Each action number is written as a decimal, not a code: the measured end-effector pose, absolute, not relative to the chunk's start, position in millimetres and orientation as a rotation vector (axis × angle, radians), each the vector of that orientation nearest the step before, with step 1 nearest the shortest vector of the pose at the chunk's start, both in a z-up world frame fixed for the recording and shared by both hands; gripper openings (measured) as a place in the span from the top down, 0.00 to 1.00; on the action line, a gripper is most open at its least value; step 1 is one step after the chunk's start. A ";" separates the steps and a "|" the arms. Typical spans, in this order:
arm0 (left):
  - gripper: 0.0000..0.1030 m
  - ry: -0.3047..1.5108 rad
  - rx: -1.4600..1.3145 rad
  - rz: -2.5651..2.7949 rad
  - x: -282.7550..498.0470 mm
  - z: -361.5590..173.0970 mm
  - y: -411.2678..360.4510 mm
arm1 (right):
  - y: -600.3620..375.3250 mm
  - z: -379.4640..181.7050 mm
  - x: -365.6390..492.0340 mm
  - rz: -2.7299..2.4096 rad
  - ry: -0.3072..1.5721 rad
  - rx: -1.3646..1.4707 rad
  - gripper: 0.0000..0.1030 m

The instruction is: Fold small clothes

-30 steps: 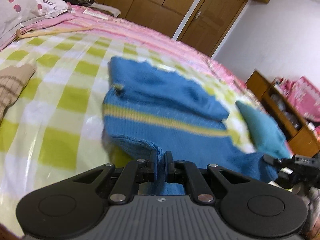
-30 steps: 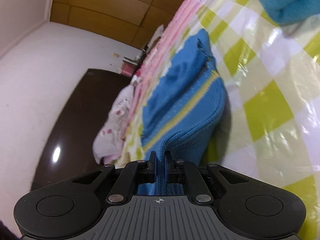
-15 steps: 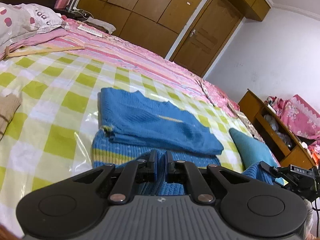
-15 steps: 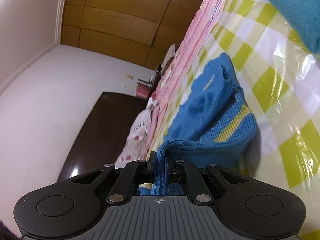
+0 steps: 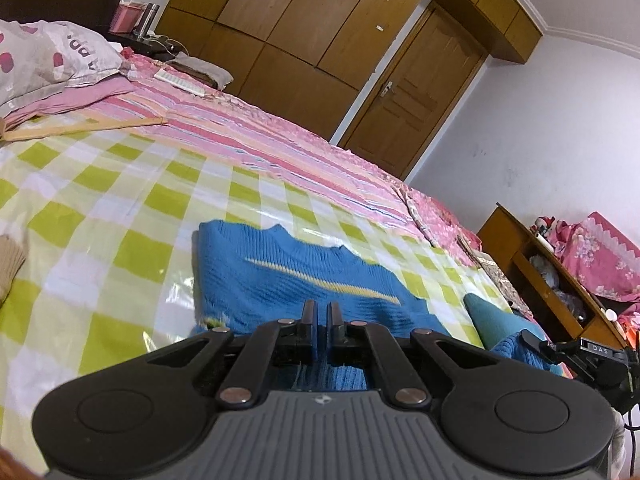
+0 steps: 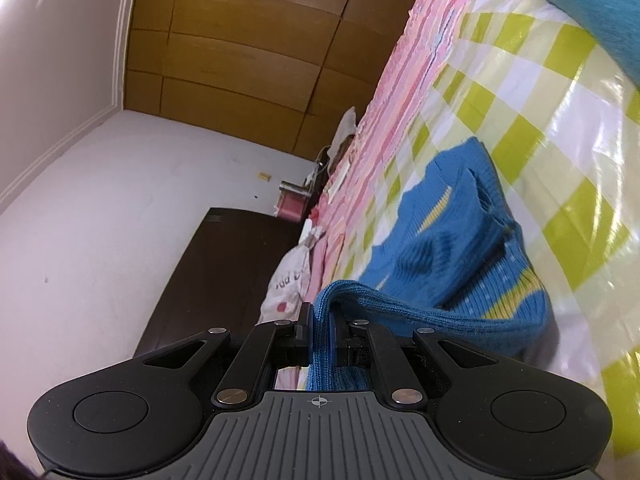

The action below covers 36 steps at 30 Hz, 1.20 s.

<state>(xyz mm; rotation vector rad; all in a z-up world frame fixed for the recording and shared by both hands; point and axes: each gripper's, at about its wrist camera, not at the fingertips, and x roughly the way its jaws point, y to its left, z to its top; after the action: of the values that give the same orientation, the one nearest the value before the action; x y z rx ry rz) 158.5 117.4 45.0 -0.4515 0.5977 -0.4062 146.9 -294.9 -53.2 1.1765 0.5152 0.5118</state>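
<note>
1. Partly folded, the blue sweater point(image 5: 296, 280) lies ahead of both grippers on the checked cover point(image 5: 120, 208).
2. The left gripper point(image 5: 319, 312) and right gripper point(image 6: 319, 320) each pinch its near hem, lifted.
3. Likely remaining: carry the hem forward over the collar.

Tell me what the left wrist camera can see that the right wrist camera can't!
Only the left wrist view shows the wooden door, the shelf unit and a beige garment at the edge. Only the right wrist view shows the sweater's hem bunched between the right hand-held gripper. Both show the blue sweater with its yellow stripe, the checked cover, the dotted pillow and a teal cloth.
</note>
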 end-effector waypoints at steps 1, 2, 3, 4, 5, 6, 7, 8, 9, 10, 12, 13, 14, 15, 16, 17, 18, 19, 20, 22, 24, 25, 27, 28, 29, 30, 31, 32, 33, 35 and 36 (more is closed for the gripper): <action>0.90 0.598 -0.451 -0.408 161.9 45.3 116.9 | -294.7 -52.0 149.3 0.510 0.513 1.175 0.92; 0.90 0.597 -0.449 -0.409 165.6 45.8 116.3 | -294.3 -51.1 153.2 0.507 0.511 1.176 0.92; 0.90 0.595 -0.447 -0.410 168.5 46.5 115.8 | -293.9 -50.4 156.6 0.506 0.511 1.177 0.92; 0.90 0.591 -0.443 -0.410 172.0 47.4 115.5 | -293.5 -49.2 160.5 0.503 0.508 1.178 0.92; 0.94 0.588 -0.441 -0.410 174.6 48.3 115.4 | -293.4 -47.9 164.0 0.500 0.503 1.178 0.92; 0.93 0.583 -0.440 -0.409 177.6 49.5 115.3 | -293.1 -45.9 167.3 0.497 0.498 1.179 0.92; 0.93 0.578 -0.442 -0.408 180.8 50.6 115.8 | -293.4 -44.6 171.0 0.493 0.493 1.181 0.92; 0.93 0.571 -0.444 -0.406 184.2 51.8 116.6 | -294.1 -43.0 175.3 0.488 0.487 1.185 0.92; 0.93 0.566 -0.445 -0.404 187.8 52.7 117.3 | -294.5 -41.5 179.9 0.484 0.481 1.188 0.92; 0.93 0.561 -0.443 -0.399 191.4 53.5 117.9 | -295.0 -40.3 183.8 0.481 0.477 1.190 0.92; 0.93 0.558 -0.433 -0.391 198.3 53.6 117.6 | -294.5 -38.1 191.9 0.473 0.475 1.184 0.92; 0.93 0.560 -0.423 -0.385 201.0 53.0 117.0 | -294.3 -37.6 196.8 0.470 0.478 1.179 0.92; 0.93 0.570 -0.409 -0.383 202.8 51.7 116.4 | -293.4 -37.1 201.6 0.466 0.482 1.174 0.92; 0.93 0.585 -0.392 -0.390 203.6 49.7 115.5 | -292.5 -37.2 206.8 0.460 0.486 1.167 0.92; 0.93 0.599 -0.367 -0.390 203.0 47.7 113.9 | -292.2 -37.8 211.1 0.448 0.491 1.163 0.92; 0.93 0.612 -0.323 -0.387 200.9 45.4 110.9 | -291.8 -38.7 214.6 0.442 0.495 1.166 0.92; 0.93 0.628 -0.283 -0.391 199.6 42.9 107.7 | -291.8 -40.3 216.6 0.439 0.499 1.166 0.92; 0.93 0.648 -0.252 -0.401 198.8 39.2 104.6 | -291.9 -41.6 217.4 0.433 0.505 1.158 0.92; 0.93 0.671 -0.232 -0.414 198.8 34.4 101.4 | -291.4 -43.3 218.3 0.425 0.512 1.149 0.92; 0.93 0.713 -0.192 -0.438 200.2 24.5 93.6 | -290.5 -49.0 219.1 0.412 0.533 1.141 0.92; 0.92 0.746 -0.136 -0.450 202.6 14.4 82.4 | -290.3 -54.6 216.4 0.403 0.551 1.146 0.92; 0.92 0.758 -0.107 -0.451 203.8 9.8 76.7 | -290.2 -56.9 215.4 0.400 0.557 1.148 0.92; 0.91 0.777 -0.065 -0.467 206.6 1.7 67.6 | -290.5 -59.7 213.8 0.393 0.567 1.149 0.92; 0.90 0.791 -0.050 -0.476 208.3 -2.0 64.0 | -291.1 -60.5 213.5 0.391 0.569 1.149 0.92; 0.87 0.799 -0.041 -0.480 208.6 -4.3 61.9 | -291.8 -60.5 213.1 0.390 0.570 1.149 0.92; 0.87 0.802 -0.031 -0.486 208.3 -6.1 60.3 | -292.5 -60.1 213.0 0.390 0.571 1.147 0.92; 0.84 0.803 -0.021 -0.492 208.1 -7.3 59.0 | -293.2 -59.7 213.1 0.391 0.572 1.145 0.92; 0.80 0.807 -0.006 -0.494 208.1 -8.5 57.4 | -293.4 -59.3 213.3 0.392 0.575 1.141 0.92; 0.79 0.811 0.010 -0.493 208.9 -9.6 55.7 | -293.3 -59.0 213.1 0.394 0.577 1.137 0.92; 0.73 0.817 0.043 -0.496 210.0 -11.7 52.4 | -292.8 -59.4 213.1 0.398 0.582 1.132 0.92; 0.72 0.819 0.057 -0.497 210.4 -12.4 50.6 | -292.5 -60.0 213.2 0.399 0.584 1.132 0.92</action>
<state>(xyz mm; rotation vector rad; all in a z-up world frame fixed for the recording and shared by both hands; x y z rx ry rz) 210.4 50.6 -12.4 0.0571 0.8191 -0.4967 213.2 -292.5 -60.0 1.1323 0.5840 0.3993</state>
